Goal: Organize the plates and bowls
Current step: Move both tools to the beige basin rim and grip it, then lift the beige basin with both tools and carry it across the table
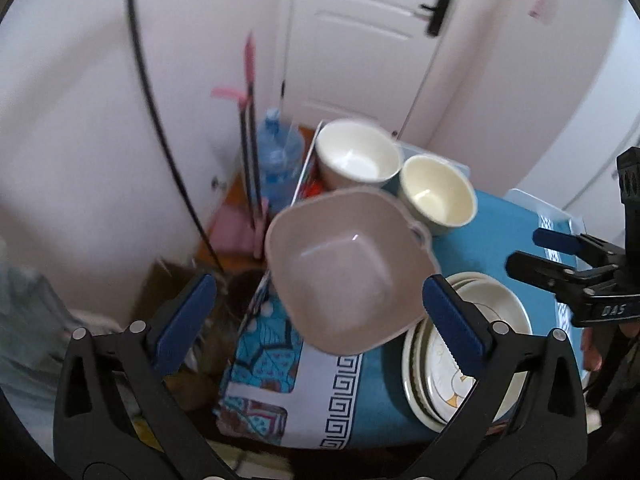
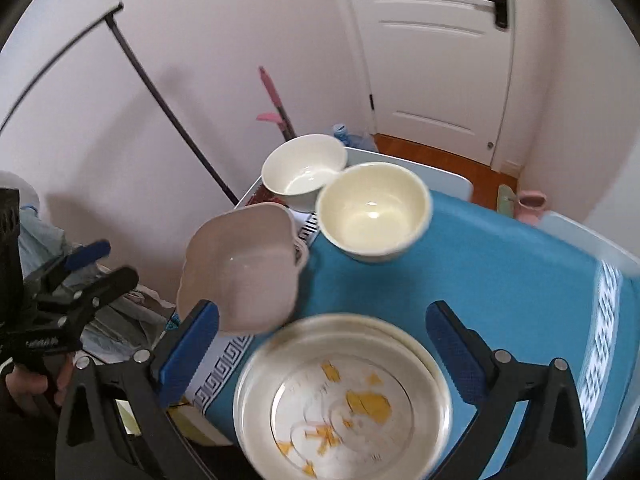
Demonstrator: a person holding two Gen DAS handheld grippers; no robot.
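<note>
1. Bowls first: a pink squarish bowl (image 1: 346,268) sits just ahead of the left gripper (image 1: 316,312), between the spread blue pads and slightly beyond them; neither pad touches it; it rests at the near-left edge of the blue tablecloth (image 1: 492,240).
2. Left gripper: jaws wide apart and holding nothing; the stack of plates (image 1: 460,352) lies just past its right finger, which overlaps the stack's rim in this view.
3. Farther ahead of the left gripper stand a white bowl (image 1: 356,156) and, to its right and touching or nearly touching it, a cream bowl (image 1: 438,194); both upright, both empty.
4. Right gripper (image 2: 322,344): jaws likewise wide apart, empty; the plate stack (image 2: 344,396) sits directly between and below its fingers, the top plate patterned in yellow; whether a pad touches the rim cannot be told because of blur.
5. From the right gripper, the pink bowl (image 2: 240,268) is ahead-left, just beyond the left pad; the cream bowl (image 2: 374,210) is straight ahead; the white bowl (image 2: 304,168) is behind that, slightly left.
6. The left gripper (image 2: 92,260) shows at the far left of the right wrist view; the right gripper (image 1: 560,256) at the far right of the left wrist view.
7. A white door (image 2: 436,48) stands beyond the table.
</note>
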